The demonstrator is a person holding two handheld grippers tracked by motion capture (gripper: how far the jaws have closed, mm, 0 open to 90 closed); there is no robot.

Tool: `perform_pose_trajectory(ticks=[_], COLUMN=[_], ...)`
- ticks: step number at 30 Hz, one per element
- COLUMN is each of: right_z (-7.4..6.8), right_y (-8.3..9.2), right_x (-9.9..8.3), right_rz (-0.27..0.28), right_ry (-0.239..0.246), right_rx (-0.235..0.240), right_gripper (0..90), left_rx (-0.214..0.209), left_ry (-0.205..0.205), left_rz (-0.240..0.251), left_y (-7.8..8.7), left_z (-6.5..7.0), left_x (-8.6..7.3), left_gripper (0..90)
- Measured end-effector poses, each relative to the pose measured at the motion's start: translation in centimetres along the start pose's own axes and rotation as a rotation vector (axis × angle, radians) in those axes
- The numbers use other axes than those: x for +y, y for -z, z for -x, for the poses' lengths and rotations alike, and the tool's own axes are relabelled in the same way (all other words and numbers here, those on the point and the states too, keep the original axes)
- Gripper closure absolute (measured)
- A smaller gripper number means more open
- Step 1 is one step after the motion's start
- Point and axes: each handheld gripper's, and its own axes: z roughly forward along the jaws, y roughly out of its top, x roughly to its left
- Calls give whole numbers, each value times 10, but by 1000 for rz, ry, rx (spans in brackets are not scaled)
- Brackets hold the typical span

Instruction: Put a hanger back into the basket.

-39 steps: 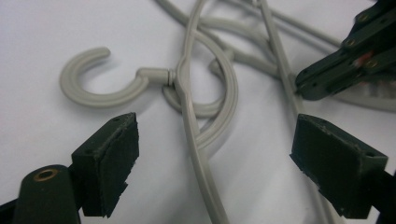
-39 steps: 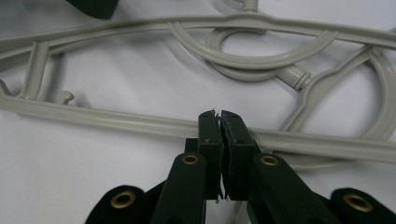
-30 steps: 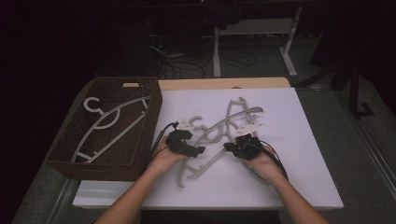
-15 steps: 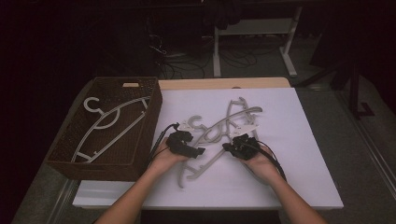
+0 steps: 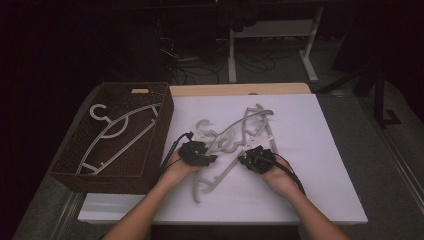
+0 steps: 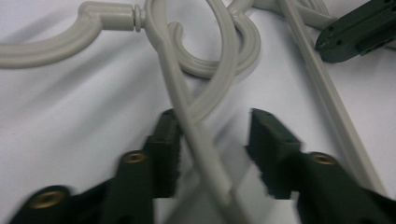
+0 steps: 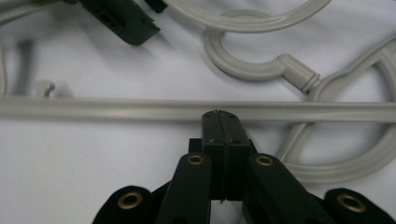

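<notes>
Several pale grey plastic hangers lie tangled on a white board. My left gripper sits at the left side of the pile. In the left gripper view its jaws straddle one hanger's thin arm; they have just been closing, the left pad is at the arm and the right pad stands apart. My right gripper rests at the pile's right side, shut with nothing between its jaws. Its tip meets a straight hanger bar.
A brown wicker basket stands at the left of the board with one hanger lying in it. A person's forearms come in from the bottom edge. The board's right and near parts are bare white.
The right gripper has edged slightly left toward the hangers. The left hand has kept its place.
</notes>
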Motion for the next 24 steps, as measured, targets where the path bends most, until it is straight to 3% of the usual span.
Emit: perform_pose_trajectory(ticks=[3, 17, 24], right_z=[-2, -1, 3], right_y=[1, 1, 12], right_x=[2, 1, 3], right_rz=[6, 11, 82], right_ry=[3, -7, -41], right_rx=[4, 33, 81], right_gripper=[890, 889, 871], left_rx=[23, 52, 32], left_ry=[-7, 46, 74], left_rz=[-1, 25, 84], left_y=[0, 8, 21], left_z=[0, -2, -3], left_x=[0, 4, 11], left_gripper=[656, 749, 810])
